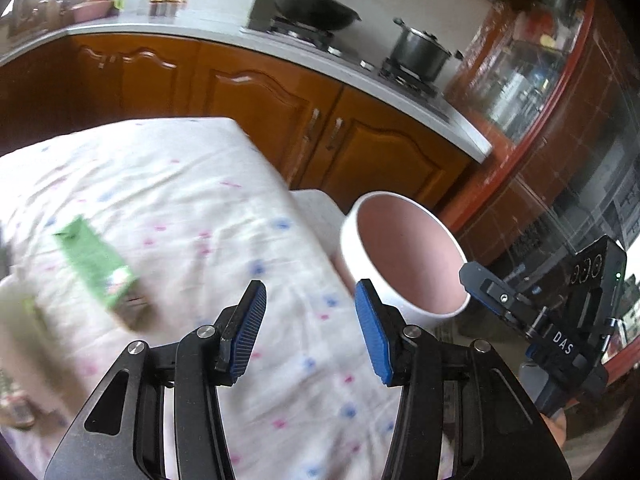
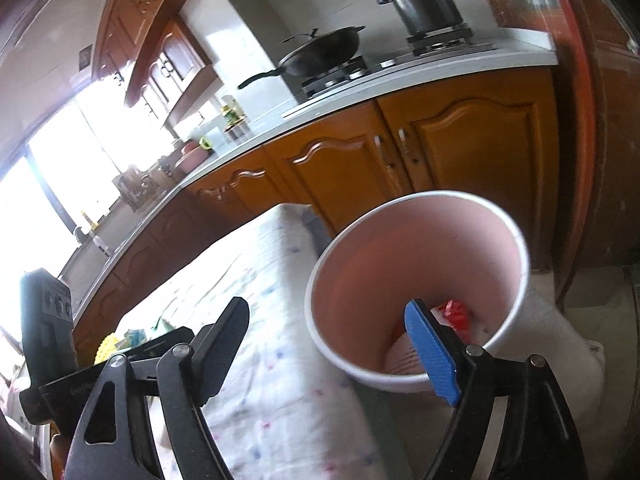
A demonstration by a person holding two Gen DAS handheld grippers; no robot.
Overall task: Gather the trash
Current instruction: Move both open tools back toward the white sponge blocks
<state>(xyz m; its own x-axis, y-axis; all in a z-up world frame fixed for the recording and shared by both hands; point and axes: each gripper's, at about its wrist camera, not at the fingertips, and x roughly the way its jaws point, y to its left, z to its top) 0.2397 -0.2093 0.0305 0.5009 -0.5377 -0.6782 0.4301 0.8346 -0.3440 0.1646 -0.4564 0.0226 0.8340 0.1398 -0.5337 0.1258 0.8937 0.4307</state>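
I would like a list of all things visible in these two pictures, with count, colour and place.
bin: one, white outside, pink inside, beside the table
red wrapper: one, inside the bin
green carton: one, on the tablecloth
tablecloth: one, white with dots
wok: one, black, on the stove
pot: one, steel, on the stove
cabinets: brown, under the counter
left gripper: open, empty
right gripper: open, empty, at the bin
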